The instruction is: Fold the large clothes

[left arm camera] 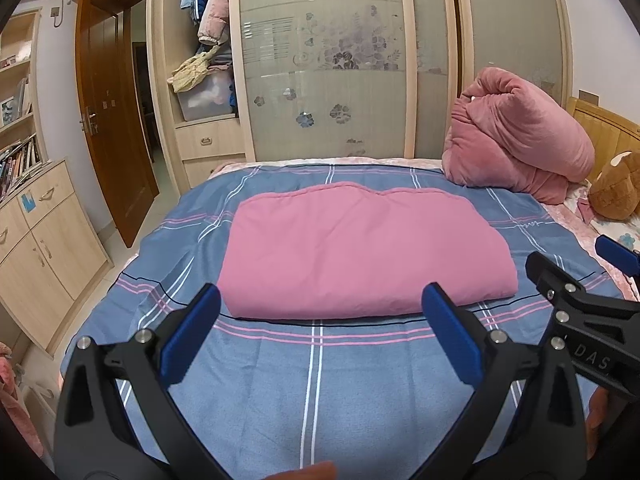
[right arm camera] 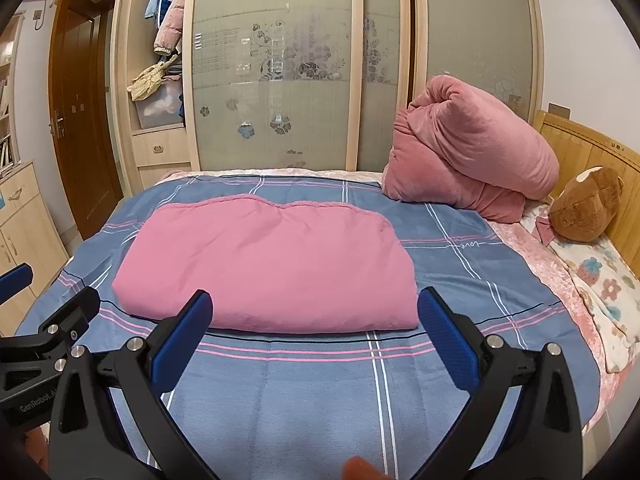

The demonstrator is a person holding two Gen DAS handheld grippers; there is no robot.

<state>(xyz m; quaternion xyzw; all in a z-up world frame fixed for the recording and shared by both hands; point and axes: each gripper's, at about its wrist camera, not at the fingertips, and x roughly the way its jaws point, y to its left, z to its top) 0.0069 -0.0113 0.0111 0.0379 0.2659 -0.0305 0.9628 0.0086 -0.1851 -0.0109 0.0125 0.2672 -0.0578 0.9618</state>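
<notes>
We face a bed (left arm camera: pixel 320 380) spread with a blue plaid sheet, a wardrobe (left arm camera: pixel 320 60) with frosted floral sliding doors behind it, a brown wooden door (left arm camera: pixel 104 112) open at left beside pale cabinets (left arm camera: pixel 36 240), and a wooden headboard (right arm camera: pixel 592 160) at right

Stuffed toy (left arm camera: pixel 618 188): cut off by the right frame edge in the left wrist view.
Right gripper (left arm camera: pixel 580 264): only partly in that view, far finger clipped at the right edge.
Pink blanket (right arm camera: pixel 272 264): underside and inner folds hidden.
Bookshelf (left arm camera: pixel 20 160): book titles too small to read.
</notes>
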